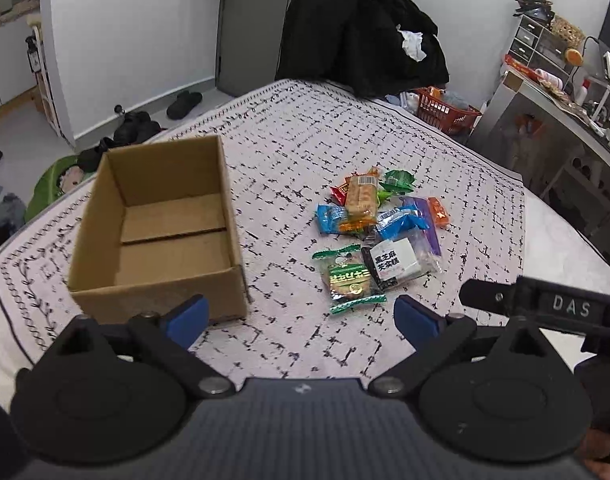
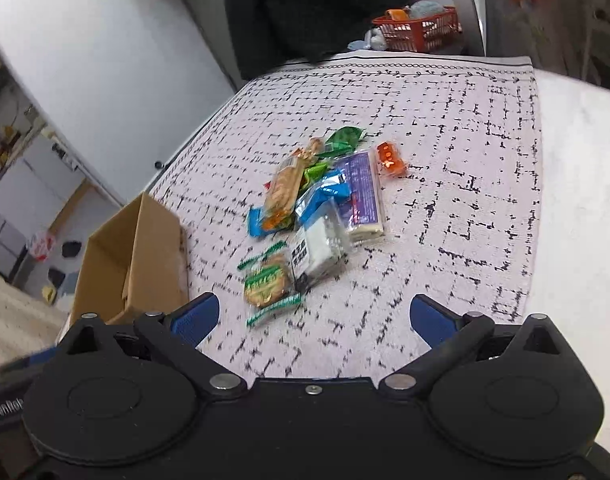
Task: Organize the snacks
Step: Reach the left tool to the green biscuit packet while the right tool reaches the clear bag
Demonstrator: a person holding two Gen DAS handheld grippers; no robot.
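On the tabletop (image 1: 565,240) a pale cloth with black dashes (image 1: 305,140) spreads wide; at its left stands an open brown cardboard box (image 1: 161,232), upright, mouth up, its long axis running away from the left camera; just right of it, apart, lies a loose heap of wrapped snacks (image 1: 379,232), flat and overlapping; a long tan biscuit pack (image 1: 360,199) points away; a purple packet (image 2: 363,196) lies lengthwise beside it; nearest sit a white-and-black sesame cake pack (image 1: 399,262) and a green-edged cracker pack (image 1: 349,280), with a small orange sweet (image 1: 439,212) at the far right; the left hand-held gripper (image 1: 301,318) hovers with blue fingers spread, holding nothing; the right hand-held gripper (image 2: 313,318) likewise gapes empty.
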